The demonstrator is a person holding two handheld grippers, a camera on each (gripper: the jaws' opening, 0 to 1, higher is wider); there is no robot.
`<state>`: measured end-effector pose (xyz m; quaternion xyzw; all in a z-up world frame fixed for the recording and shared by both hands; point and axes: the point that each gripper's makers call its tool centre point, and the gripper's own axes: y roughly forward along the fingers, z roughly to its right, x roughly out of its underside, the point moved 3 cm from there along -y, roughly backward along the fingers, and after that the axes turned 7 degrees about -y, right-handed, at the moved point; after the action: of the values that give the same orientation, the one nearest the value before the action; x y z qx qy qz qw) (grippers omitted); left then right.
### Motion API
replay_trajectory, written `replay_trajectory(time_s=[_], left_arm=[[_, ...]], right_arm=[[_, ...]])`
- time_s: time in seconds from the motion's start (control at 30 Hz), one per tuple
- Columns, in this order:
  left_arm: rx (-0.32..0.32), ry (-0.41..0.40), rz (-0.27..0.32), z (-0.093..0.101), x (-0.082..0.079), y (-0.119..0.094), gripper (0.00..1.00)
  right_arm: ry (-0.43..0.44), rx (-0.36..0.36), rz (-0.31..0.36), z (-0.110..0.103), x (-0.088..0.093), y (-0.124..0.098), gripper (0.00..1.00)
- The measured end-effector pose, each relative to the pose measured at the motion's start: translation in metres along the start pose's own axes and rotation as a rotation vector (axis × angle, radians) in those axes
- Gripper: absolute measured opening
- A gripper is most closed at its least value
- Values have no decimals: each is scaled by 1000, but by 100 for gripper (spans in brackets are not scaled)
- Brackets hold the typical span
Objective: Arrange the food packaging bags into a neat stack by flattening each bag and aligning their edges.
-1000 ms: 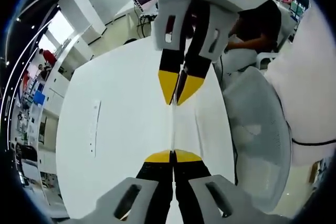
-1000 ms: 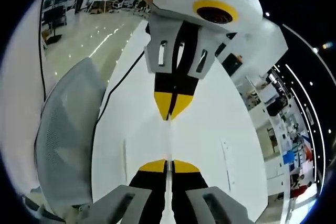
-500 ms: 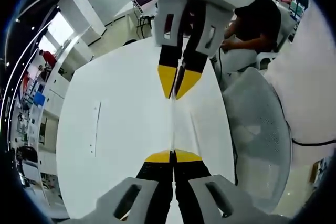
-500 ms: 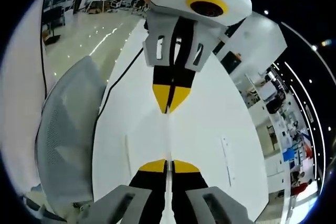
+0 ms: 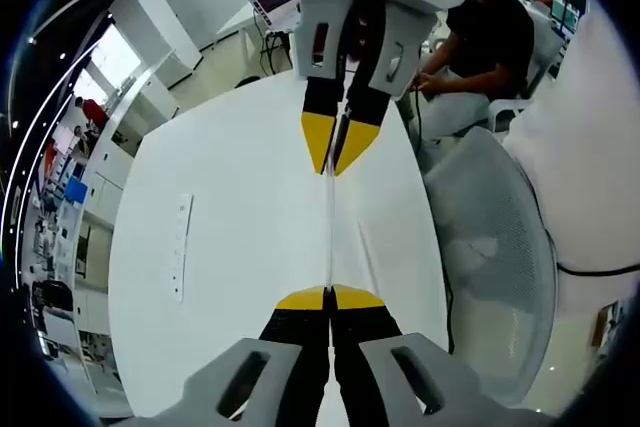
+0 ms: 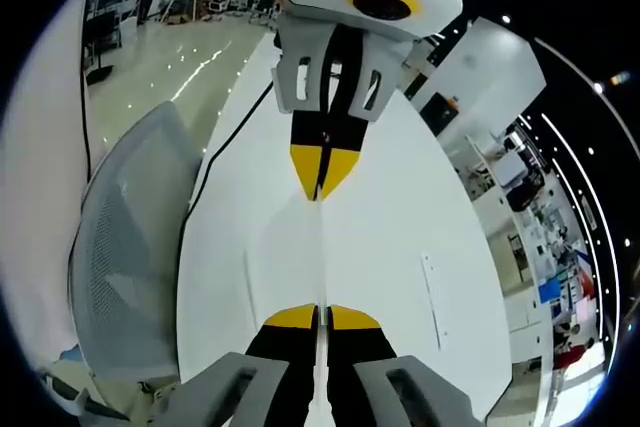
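Observation:
A thin white food packaging bag (image 5: pixel 330 232) hangs stretched between my two grippers, and I see it edge-on as a narrow strip above the white table (image 5: pixel 230 197). In the left gripper view my left gripper (image 5: pixel 328 293) is shut on the bag's near end. My right gripper (image 5: pixel 334 169) reaches in from the top, shut on the far end. In the right gripper view the bag (image 6: pixel 322 252) runs from my right gripper (image 6: pixel 321 310) up to my left gripper (image 6: pixel 320 193). Both pairs of yellow jaws are pressed together on the bag.
A long white power strip (image 5: pixel 180 247) (image 6: pixel 432 289) lies flat on the table (image 6: pixel 400 217). A grey mesh chair (image 5: pixel 495 247) (image 6: pixel 125 247) stands at the table's side. A black cable (image 6: pixel 232 132) runs along that edge. A person in black (image 5: pixel 485 37) sits beyond the far end.
The two grippers have drawn apart along the bag. The span of bag between them is longer and tauter, and each view shows the other gripper farther off.

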<state>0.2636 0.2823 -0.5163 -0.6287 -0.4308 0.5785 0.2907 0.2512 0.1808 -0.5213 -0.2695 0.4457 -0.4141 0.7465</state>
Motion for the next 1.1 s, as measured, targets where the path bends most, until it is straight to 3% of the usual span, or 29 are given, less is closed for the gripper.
replay_trajectory(time_s=[1.1], left_arm=[[-6, -3, 0, -1, 3, 0, 0]], right_arm=[[13, -4, -18, -1, 16, -6, 0]])
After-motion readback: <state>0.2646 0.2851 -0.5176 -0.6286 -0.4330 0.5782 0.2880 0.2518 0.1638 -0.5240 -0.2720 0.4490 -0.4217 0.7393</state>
